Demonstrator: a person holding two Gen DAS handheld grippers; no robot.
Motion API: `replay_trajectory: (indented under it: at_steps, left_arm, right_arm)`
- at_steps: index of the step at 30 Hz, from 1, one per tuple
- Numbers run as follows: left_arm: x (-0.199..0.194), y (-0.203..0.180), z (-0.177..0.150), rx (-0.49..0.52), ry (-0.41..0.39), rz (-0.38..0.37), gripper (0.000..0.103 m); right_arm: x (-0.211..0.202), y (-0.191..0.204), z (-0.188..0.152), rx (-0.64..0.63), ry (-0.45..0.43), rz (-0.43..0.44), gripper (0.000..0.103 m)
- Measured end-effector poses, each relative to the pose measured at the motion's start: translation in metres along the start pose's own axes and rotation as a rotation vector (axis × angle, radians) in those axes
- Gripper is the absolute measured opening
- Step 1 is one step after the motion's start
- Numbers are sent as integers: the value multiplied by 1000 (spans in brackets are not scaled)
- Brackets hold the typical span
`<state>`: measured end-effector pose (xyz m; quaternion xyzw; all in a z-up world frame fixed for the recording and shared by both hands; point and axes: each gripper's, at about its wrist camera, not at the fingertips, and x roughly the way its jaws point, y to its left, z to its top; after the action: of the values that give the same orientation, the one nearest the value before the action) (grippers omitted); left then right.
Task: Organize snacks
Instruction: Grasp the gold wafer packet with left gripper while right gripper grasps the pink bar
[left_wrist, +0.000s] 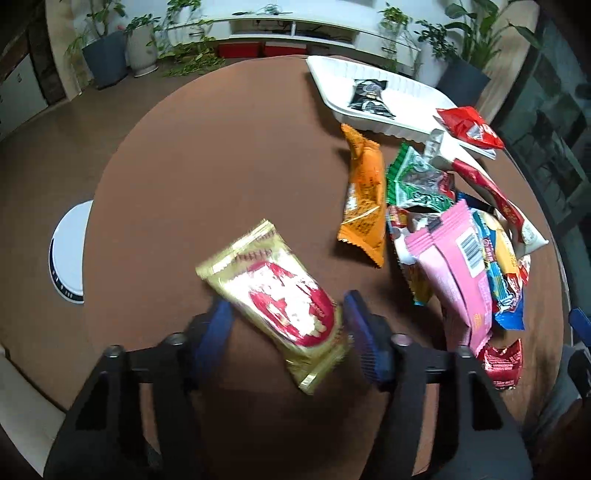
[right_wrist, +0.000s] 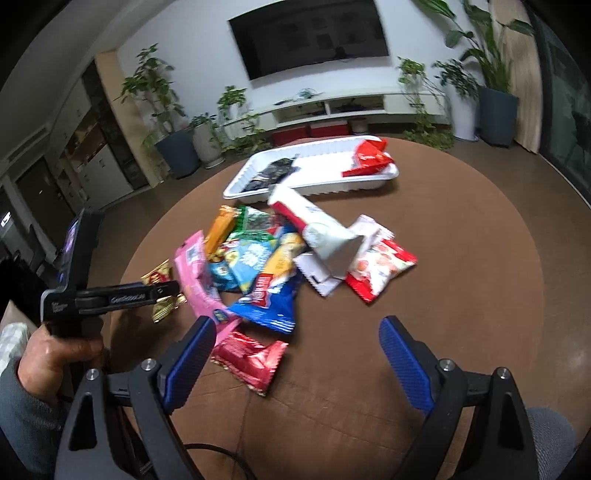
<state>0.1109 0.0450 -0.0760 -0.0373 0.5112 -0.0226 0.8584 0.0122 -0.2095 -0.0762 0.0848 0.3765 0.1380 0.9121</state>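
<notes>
Crinkly, the glossy gold foil packet (left_wrist: 280, 302) sits between ribbed blue tongs (left_wrist: 286, 319).

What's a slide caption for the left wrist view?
Left hand-held gripper closing on gold snack packet; white tray beyond.

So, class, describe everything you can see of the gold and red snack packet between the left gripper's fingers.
The gold and red snack packet is a flat, shiny foil pouch, gold at its crimped ends with a red oval panel and pale print, blurred. It lies tilted across the left gripper, between its blue fingers, which sit against its long edges, over the brown table. It is apart from the snack pile.
</notes>
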Motion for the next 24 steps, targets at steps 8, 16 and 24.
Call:
replay_trajectory:
  at_steps: [8,16,24]
  left_arm:
    - [2,0,7,3,9,5,47]
    - [10,-4,15,36,-13,54,43]
    - [5,-1,10,47,-26,2,29]
  right_arm:
    - [2,23,-2,-80,7,32,92]
    - [5,27,-1,-81,10,34,92]
    - [16,50,10,-152,8,62,85]
